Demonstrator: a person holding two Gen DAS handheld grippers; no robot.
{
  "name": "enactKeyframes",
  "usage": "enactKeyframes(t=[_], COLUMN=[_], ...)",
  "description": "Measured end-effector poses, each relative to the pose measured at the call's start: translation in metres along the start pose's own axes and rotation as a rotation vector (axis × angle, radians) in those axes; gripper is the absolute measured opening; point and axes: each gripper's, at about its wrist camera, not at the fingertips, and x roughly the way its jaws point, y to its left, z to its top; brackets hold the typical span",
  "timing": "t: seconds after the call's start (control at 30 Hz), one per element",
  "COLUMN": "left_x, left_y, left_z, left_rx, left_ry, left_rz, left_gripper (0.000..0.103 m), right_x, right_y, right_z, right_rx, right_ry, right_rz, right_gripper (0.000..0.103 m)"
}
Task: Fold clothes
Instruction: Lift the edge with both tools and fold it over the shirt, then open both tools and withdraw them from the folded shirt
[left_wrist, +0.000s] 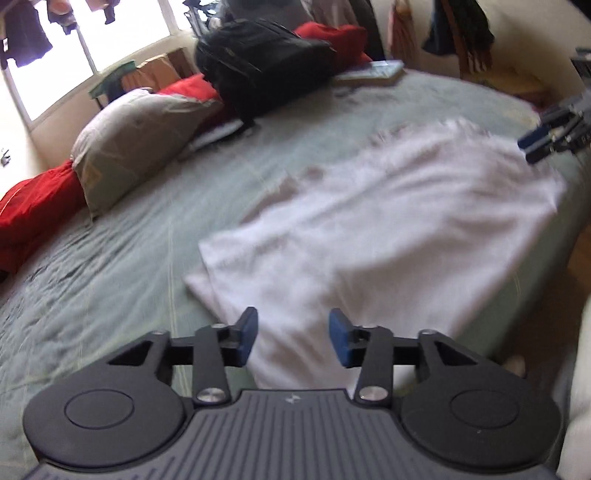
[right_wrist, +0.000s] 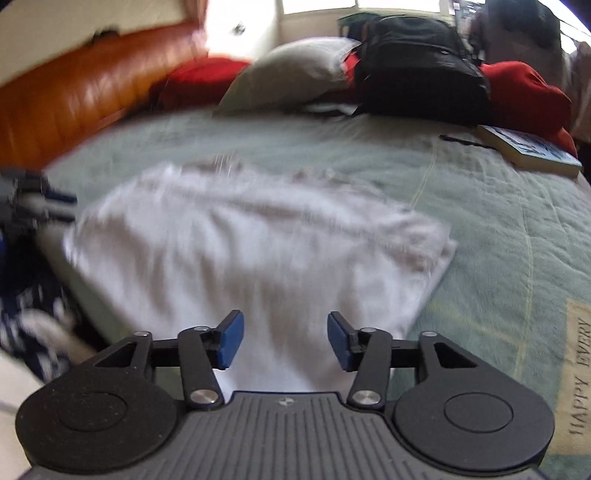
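Pillows (left_wrist: 125, 136) and a black backpack (left_wrist: 262, 62) sit pushed back along the far side of the bed (left_wrist: 110, 266), which leaves the green cover free as a folding surface. Nearer me, the left hand-held gripper (left_wrist: 293, 338) hangs over the near edge of the white garment (left_wrist: 369, 221), blue pads apart and holding nothing. The garment lies flat, a rough rectangle with one layer seemingly lapped over another. The right hand-held gripper (right_wrist: 285, 339) hovers likewise, parted and empty, at the cloth's other end.
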Motion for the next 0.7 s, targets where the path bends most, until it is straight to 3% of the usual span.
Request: enactKeyframes(t=[0.17, 0.27, 0.37, 0.5, 0.7], left_x=[0.059, 0.082, 0.084, 0.072, 0.083], left_y=[0.016, 0.024, 0.036, 0.044, 0.042], left_z=[0.024, 0.013, -0.002, 0.005, 0.032], left_rx=[-0.226, -0.295, -0.346, -0.347, -0.345], left_ry=[0.023, 0.065, 0.067, 0.051, -0.029], left_rz=[-0.087, -0.095, -0.089, -0.040, -0.125], left_gripper=[0.051, 0.051, 0.052, 0.052, 0.059], right_x=[0.036, 0.057, 0.067, 0.055, 0.062], right_y=[-0.010, -0.016, -0.031, -0.041, -0.028], right_z=[0.023, 0.036, 0.027, 0.025, 0.050], right_rx=[0.092, 0.146, 0.180, 0.240, 0.194], right_ry=[-0.004, -0.006, 0.028, 0.004, -0.045], right_rz=[-0.006, -0.011, -0.061, -0.088, -0.142], right_gripper=[0.067, 0.068, 0.068, 0.068, 0.074])
